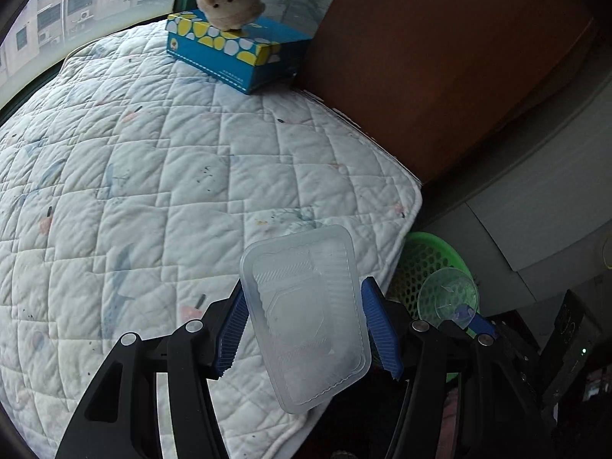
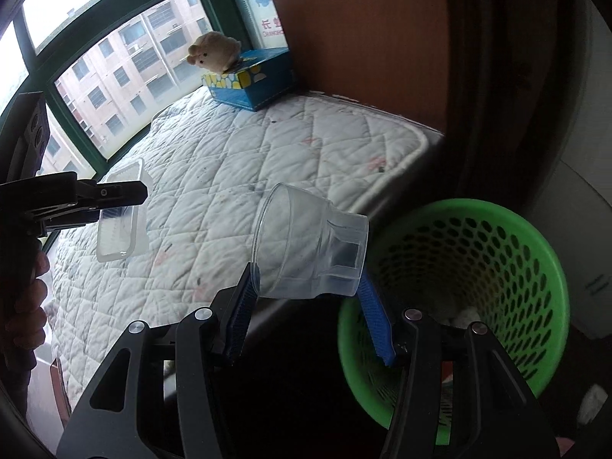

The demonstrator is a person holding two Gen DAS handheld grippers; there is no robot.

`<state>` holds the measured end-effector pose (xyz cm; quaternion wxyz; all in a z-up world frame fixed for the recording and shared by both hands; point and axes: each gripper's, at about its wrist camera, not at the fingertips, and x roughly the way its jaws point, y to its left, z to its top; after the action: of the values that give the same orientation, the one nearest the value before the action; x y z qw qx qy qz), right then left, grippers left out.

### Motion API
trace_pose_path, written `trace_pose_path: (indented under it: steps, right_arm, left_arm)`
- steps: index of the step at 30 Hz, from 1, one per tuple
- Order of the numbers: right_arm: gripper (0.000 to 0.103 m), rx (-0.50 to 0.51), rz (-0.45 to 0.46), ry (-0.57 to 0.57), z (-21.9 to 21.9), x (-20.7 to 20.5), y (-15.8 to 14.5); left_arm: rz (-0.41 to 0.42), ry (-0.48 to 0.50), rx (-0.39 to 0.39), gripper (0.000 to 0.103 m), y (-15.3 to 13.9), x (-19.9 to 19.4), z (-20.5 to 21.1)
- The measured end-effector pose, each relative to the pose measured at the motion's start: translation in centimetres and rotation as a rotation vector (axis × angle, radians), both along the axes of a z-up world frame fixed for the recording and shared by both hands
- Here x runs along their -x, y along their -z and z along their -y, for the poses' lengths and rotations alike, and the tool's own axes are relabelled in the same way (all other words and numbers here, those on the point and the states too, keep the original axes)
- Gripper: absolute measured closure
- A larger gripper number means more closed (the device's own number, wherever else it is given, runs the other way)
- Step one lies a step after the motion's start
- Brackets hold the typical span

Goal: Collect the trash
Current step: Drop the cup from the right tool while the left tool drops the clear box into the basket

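Green basket (image 1: pixel 428 264): in the left wrist view mostly hidden behind the quilt (image 1: pixel 191 191) corner and the clear cup (image 1: pixel 447 298).
Basket content: something white at the bottom (image 2: pixel 464 315), too unclear to name.
Person's hand (image 2: pixel 26 306): cut by the left edge, fingers only.
Poster text (image 2: pixel 271 28): too small to read.

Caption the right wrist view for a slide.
Right gripper carries a clear plastic cup toward the green basket beside the quilted bed.
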<state>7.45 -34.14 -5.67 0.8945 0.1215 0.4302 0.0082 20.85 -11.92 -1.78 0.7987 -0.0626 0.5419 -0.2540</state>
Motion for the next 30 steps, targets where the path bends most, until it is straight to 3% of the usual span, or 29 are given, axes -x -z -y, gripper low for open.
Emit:
trace_pose_path:
  steps: [20, 24, 30]
  right_arm:
    - [0.049, 0.092, -0.063, 0.191, 8.6, 6.5, 1.2]
    - [0.041, 0.104, -0.065, 0.216, 9.5, 7.3, 1.3]
    - [0.039, 0.082, -0.044, 0.238, 10.3, 8.2, 0.8]
  left_arm:
    - [-0.014, 0.192, -0.015, 0.046, 1.1, 5.1, 12.1]
    - [-0.012, 0.213, -0.028, 0.046, 1.6, 5.7, 13.7]
    - [-0.016, 0.244, -0.040, 0.046, 2.2, 6.3, 15.6]
